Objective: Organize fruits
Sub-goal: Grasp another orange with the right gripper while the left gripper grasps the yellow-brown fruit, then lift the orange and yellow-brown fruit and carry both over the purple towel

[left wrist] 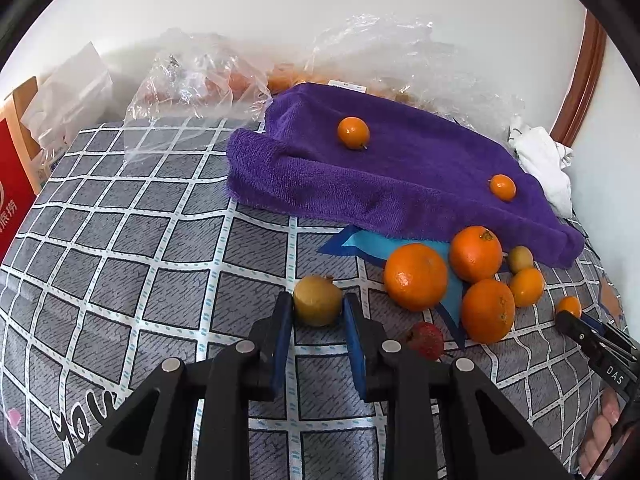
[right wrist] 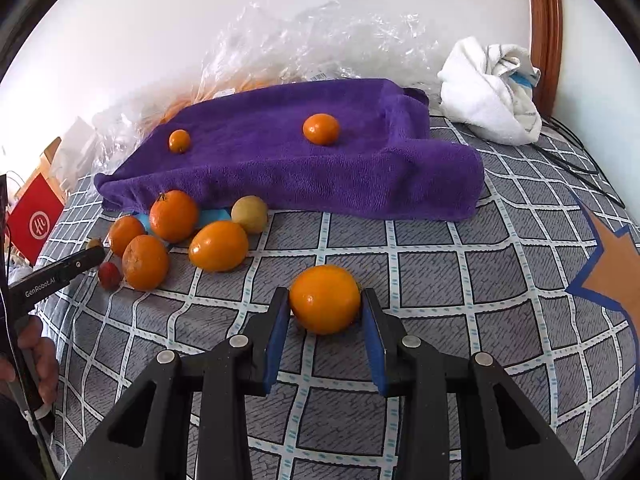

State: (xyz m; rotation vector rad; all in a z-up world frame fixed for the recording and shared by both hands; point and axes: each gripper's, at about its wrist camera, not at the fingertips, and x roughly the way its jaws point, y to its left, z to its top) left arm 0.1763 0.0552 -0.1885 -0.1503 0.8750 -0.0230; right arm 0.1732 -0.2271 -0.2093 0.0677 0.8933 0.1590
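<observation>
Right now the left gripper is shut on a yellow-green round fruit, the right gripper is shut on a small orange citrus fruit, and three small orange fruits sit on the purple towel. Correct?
Not quite. Only two small orange fruits sit on the purple towel, as the right wrist view shows. The left gripper is shut on the yellow-green round fruit, and the right gripper on the small orange citrus fruit.

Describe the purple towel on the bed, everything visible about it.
The purple towel is a fluffy terry-like cloth, loosely folded with a doubled edge at one end. It lies on the checked bedspread, its back edge against crinkled clear plastic bags. Two small oranges sit apart on top. Its front hem covers part of a blue cloth, with loose fruit just in front.
</observation>
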